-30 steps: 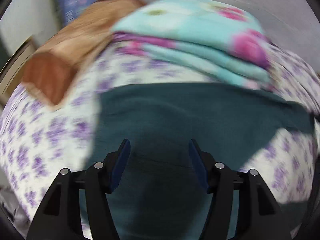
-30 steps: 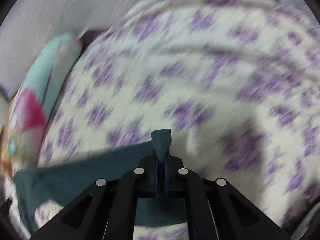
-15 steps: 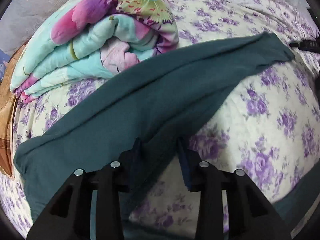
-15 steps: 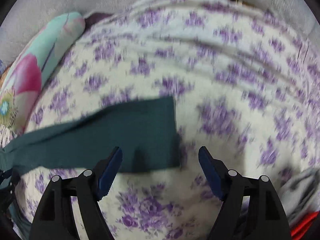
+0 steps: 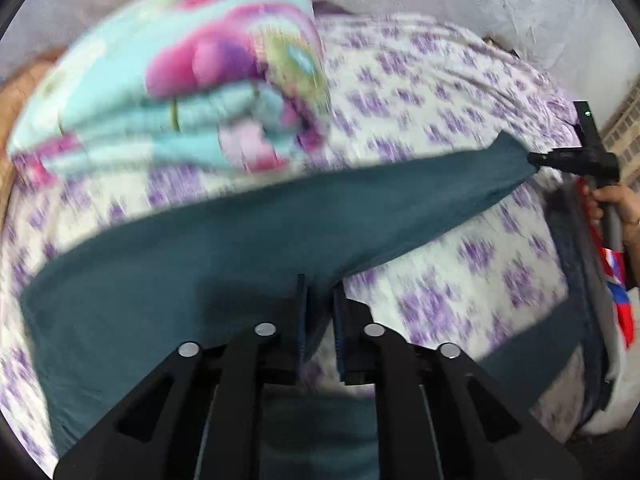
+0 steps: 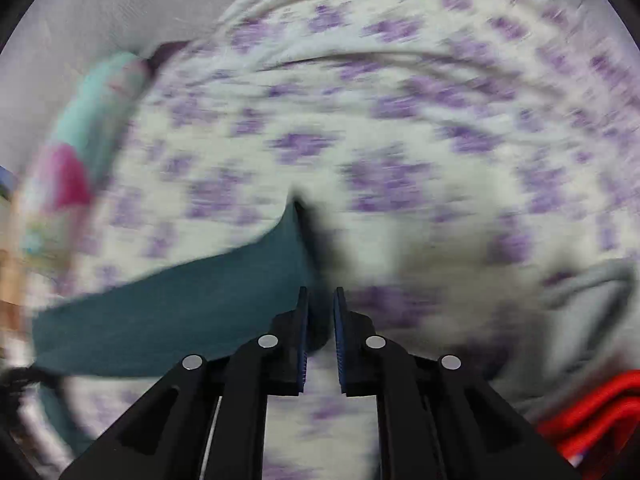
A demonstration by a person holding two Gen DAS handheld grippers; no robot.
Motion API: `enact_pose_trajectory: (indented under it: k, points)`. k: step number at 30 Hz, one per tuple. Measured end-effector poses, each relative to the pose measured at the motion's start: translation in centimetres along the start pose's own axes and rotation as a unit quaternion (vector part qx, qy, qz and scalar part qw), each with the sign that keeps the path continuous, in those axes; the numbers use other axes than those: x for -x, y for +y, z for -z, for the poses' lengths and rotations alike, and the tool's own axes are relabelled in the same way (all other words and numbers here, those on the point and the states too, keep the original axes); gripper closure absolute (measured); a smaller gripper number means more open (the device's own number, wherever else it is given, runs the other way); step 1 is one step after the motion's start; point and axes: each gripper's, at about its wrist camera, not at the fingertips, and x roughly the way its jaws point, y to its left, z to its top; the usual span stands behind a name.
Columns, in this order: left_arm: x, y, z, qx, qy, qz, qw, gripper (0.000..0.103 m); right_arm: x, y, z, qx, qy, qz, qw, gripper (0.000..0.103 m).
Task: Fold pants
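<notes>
Teal pants (image 5: 280, 232) lie stretched across a bed with a purple-flowered sheet (image 5: 440, 100). My left gripper (image 5: 320, 284) is closing its jaws, and a fold of the teal cloth sits pinched between the pads at the pants' near edge. At the far right of the left wrist view, a hand holds my right gripper (image 5: 534, 158) at the pants' far end. In the right wrist view the right gripper (image 6: 320, 292) is also closing. The end of the pants (image 6: 180, 312) rises between its pads, with one corner tented up.
A folded turquoise and pink floral blanket (image 5: 180, 92) lies at the head of the bed, seen as the blanket (image 6: 80, 152) at left. Grey cloth (image 6: 592, 288) and a red item (image 6: 592, 412) lie at the bed's right edge. A pale wall stands behind.
The left jaws narrowed from wide apart onto the pants' edge. The right gripper let go of the leg end, opened wide, then closed on it again. Both views are blurred by movement.
</notes>
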Motion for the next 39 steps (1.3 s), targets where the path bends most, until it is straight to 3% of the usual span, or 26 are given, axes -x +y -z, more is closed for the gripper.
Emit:
enact_pose_trajectory:
  k: [1,2,4,6,7,9,10,12,14,17,23,25,28,32,34,36,39]
  points:
    - [-0.8,0.0,0.9,0.000,0.021,0.005,0.9998,0.062,-0.8,-0.2,0.2,0.009,0.014,0.035,0.999,0.062]
    - [-1.6,0.0,1.8,-0.007,0.043,-0.013,0.9990,0.056,-1.5,0.1,0.3,0.021,0.038,0.053,0.998,0.050]
    - [-1.8,0.0,2.7,-0.019,0.068,-0.013,0.9974,0.055,-0.9,1.5,0.1,0.041,0.025,0.067,0.997,0.049]
    - [-0.3,0.4,3.2,-0.018,0.056,0.012,0.9982,0.053,1.3,3.5,-0.7,0.048,-0.030,0.058,0.997,0.036]
    - [1.1,1.2,3.3,-0.009,0.038,0.020,0.9990,0.044,1.9,4.6,-0.9,0.056,-0.045,0.052,0.996,0.032]
    - [3.1,2.9,3.1,0.012,0.002,0.009,0.9999,0.031,2.6,7.1,-1.1,0.089,-0.058,0.008,0.994,0.028]
    - [4.1,4.4,2.8,0.025,-0.017,-0.012,0.9995,0.030,2.2,9.4,-1.1,0.119,-0.053,-0.025,0.991,0.028]
    - [5.0,7.4,2.1,0.048,-0.031,-0.050,0.9971,0.030,1.1,13.4,-0.9,0.173,-0.047,-0.048,0.983,0.028]
    - [5.3,11.3,1.5,0.073,-0.034,-0.098,0.9919,0.030,-0.3,18.5,-0.3,0.250,-0.046,-0.057,0.965,0.028]
    - [4.3,16.0,0.7,0.075,-0.013,-0.140,0.9873,0.031,-1.9,23.4,0.3,0.311,-0.031,-0.076,0.947,0.028]
    - [1.0,20.3,0.4,0.021,0.048,-0.141,0.9886,0.051,-3.7,27.6,0.8,0.382,-0.004,-0.099,0.919,0.028]
    - [0.0,21.0,0.5,0.004,0.059,-0.138,0.9887,0.061,-4.5,28.1,0.8,0.392,0.005,-0.096,0.915,0.028]
    - [-1.6,22.7,0.8,0.012,0.073,-0.124,0.9895,0.062,-5.6,28.2,0.6,0.377,0.024,-0.106,0.920,0.028]
    - [0.0,24.3,0.7,0.053,0.055,-0.076,0.9941,0.062,-5.6,28.4,0.4,0.369,0.027,-0.114,0.922,0.032]
    - [2.0,25.1,0.7,0.061,0.039,-0.063,0.9954,0.055,-5.0,28.3,0.2,0.371,0.026,-0.120,0.920,0.032]
    - [3.2,26.2,1.0,0.071,0.032,-0.086,0.9932,0.048,-4.6,28.2,-0.2,0.373,0.020,-0.129,0.918,0.033]
    - [3.3,27.2,1.5,0.077,0.047,-0.090,0.9919,0.049,-4.3,27.6,-0.7,0.361,0.022,-0.134,0.923,0.033]
